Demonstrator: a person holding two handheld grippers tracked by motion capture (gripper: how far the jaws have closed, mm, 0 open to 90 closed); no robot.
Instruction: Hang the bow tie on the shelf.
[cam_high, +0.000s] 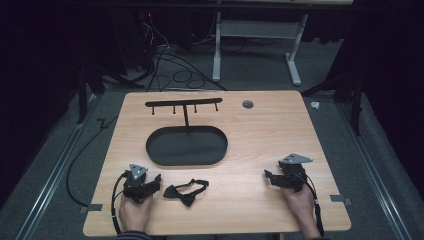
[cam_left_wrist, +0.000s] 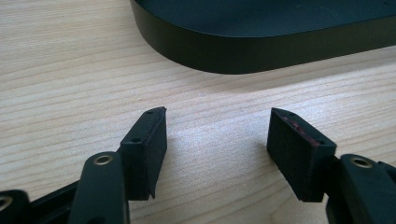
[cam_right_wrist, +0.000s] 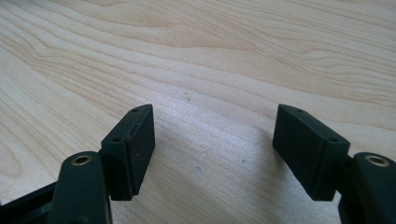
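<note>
A black bow tie lies flat on the wooden table near the front, just right of my left gripper. That left gripper rests on the table in a person's hand, jaws open and empty; in the left gripper view its pads frame bare wood, with the black oval tray just beyond. The tray carries a T-shaped hanger stand with small hooks. My right gripper sits at the front right, also open, with only wood between its pads.
A round cable hole sits in the table's back right. Cables trail from both grippers over the front edge. On the floor behind the table lie cables and a white desk frame.
</note>
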